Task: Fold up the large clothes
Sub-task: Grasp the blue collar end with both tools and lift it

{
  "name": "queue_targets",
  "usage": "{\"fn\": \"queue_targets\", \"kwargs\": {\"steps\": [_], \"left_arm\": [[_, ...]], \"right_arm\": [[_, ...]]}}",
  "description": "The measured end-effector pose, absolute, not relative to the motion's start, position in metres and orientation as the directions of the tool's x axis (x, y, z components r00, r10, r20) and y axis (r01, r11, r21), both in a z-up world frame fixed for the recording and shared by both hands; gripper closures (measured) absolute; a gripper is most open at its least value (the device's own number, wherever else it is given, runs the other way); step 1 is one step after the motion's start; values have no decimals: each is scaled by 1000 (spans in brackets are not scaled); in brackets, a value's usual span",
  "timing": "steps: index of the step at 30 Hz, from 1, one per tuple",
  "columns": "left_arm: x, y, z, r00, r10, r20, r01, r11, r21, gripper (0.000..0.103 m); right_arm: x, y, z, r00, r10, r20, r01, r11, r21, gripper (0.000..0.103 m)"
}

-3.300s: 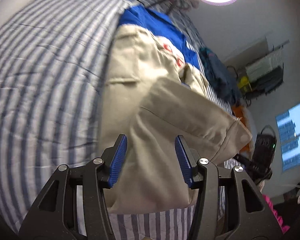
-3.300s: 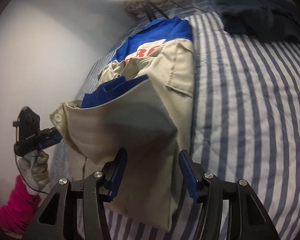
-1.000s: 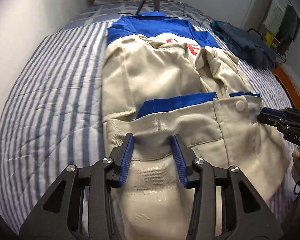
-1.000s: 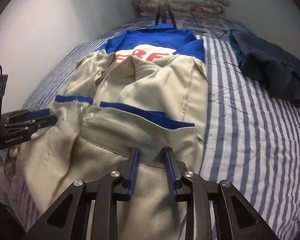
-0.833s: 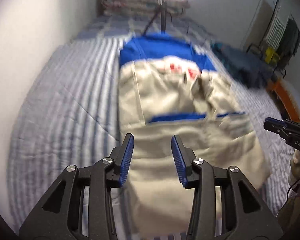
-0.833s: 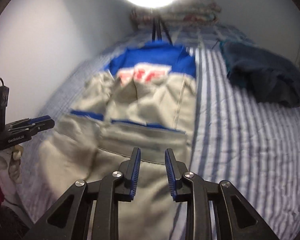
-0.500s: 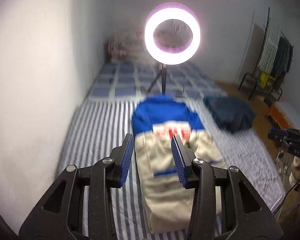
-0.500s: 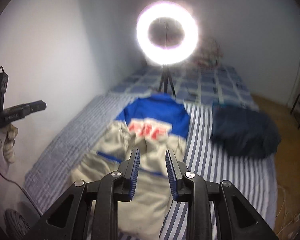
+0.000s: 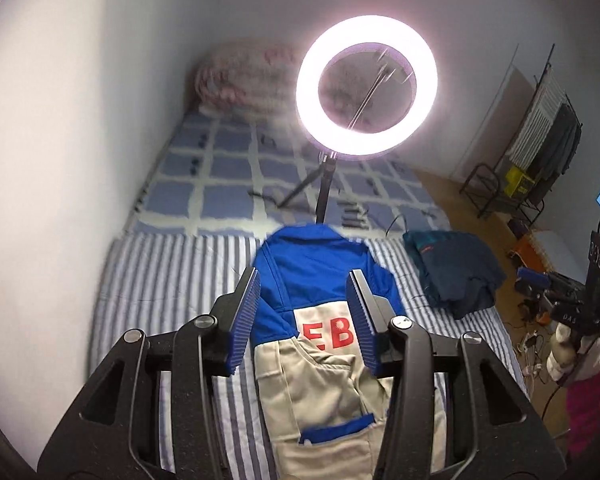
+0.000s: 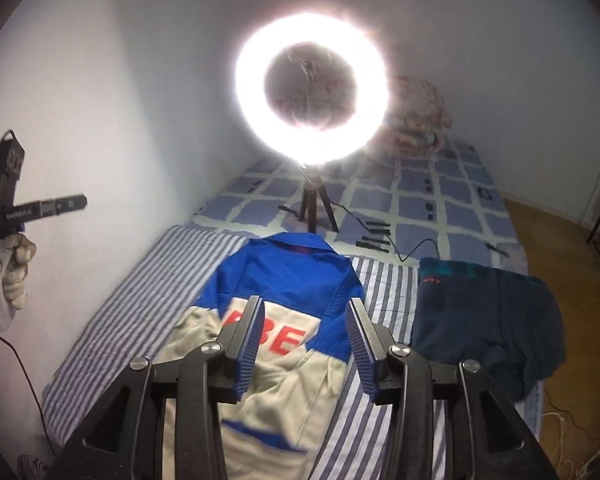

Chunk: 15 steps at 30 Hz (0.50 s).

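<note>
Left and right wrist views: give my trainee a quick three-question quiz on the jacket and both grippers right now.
1. True or false: the left gripper is clamped on the blue-and-beige jacket.
2. Which lies on the striped bedspread beside the jacket, on its right as seen from the grippers? A. ring light B. dark blue garment C. pillow
3. Fill in: the right gripper is ___, holding nothing.

Key
1. False: its jaws are apart, raised above the jacket, which lies on the bed.
2. B: the dark blue garment. The ring light stands on its tripod beyond the collar.
3. Open.
</note>
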<state>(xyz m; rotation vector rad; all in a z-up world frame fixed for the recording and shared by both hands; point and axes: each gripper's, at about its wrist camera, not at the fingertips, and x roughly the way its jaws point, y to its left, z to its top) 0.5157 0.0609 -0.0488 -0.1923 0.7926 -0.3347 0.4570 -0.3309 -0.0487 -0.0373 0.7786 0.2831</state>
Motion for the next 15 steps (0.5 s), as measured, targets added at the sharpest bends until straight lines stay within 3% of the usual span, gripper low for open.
{"fn": "queue_targets", "kwargs": {"steps": [9,15], "left_arm": [[614,45,-176,529,-397,-750,156,914,-373,57],[660,24,-231,488,-330,-808,139,943,-301,57]], "right_arm": [[560,-360,-158,589,279,-758,-220,958,182,59],[611,-364,-213,552,262,-792,-203,963,177,59]]}}
